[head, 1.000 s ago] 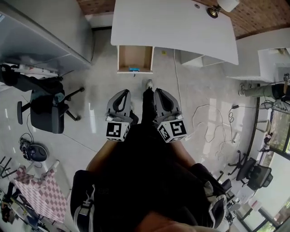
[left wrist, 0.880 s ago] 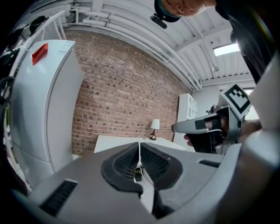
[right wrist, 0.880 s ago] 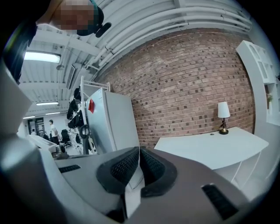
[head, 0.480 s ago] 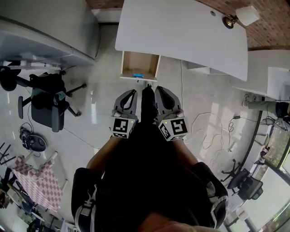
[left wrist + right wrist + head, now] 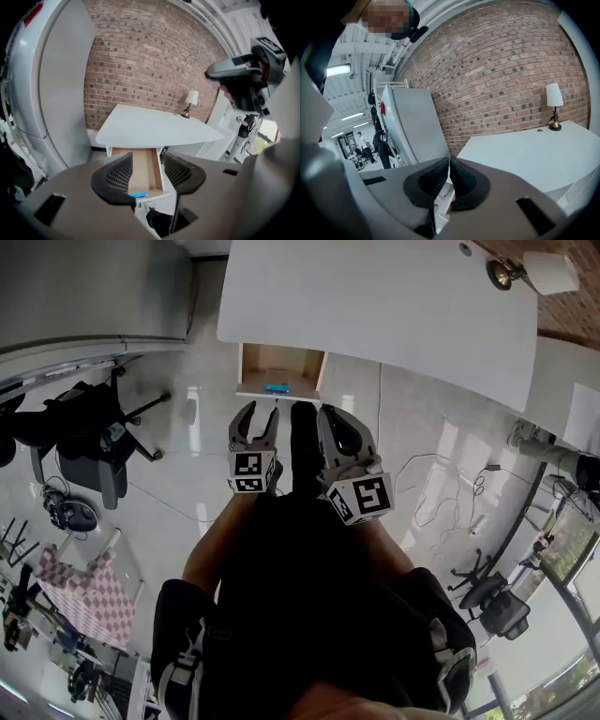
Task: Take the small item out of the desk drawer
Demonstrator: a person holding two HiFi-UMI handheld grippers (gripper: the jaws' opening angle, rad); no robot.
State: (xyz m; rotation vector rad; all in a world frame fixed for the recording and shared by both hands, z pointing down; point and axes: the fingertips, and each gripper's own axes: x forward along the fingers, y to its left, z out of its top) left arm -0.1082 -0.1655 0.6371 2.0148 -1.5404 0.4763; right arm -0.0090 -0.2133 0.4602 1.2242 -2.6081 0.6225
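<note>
A white desk (image 5: 375,306) stands ahead with its wooden drawer (image 5: 279,367) pulled open. A small blue item (image 5: 276,388) lies at the drawer's front edge, and shows low in the left gripper view (image 5: 138,195). My left gripper (image 5: 260,412) hovers just short of the drawer front, above the floor. Its jaws are opening, with nothing between them; the drawer (image 5: 143,168) shows through the gap. My right gripper (image 5: 330,416) is beside it, shut and empty, and points past the desk top (image 5: 534,150).
A lamp (image 5: 525,268) stands at the desk's far right corner. A black office chair (image 5: 94,432) is on the floor to the left, below a grey cabinet (image 5: 84,287). Loose cables (image 5: 441,493) trail on the right. My dark leg (image 5: 302,442) reaches between the grippers.
Both grippers and the head have come nearer the open drawer. The left gripper's jaws, shut before, now stand apart. The right gripper stays shut.
</note>
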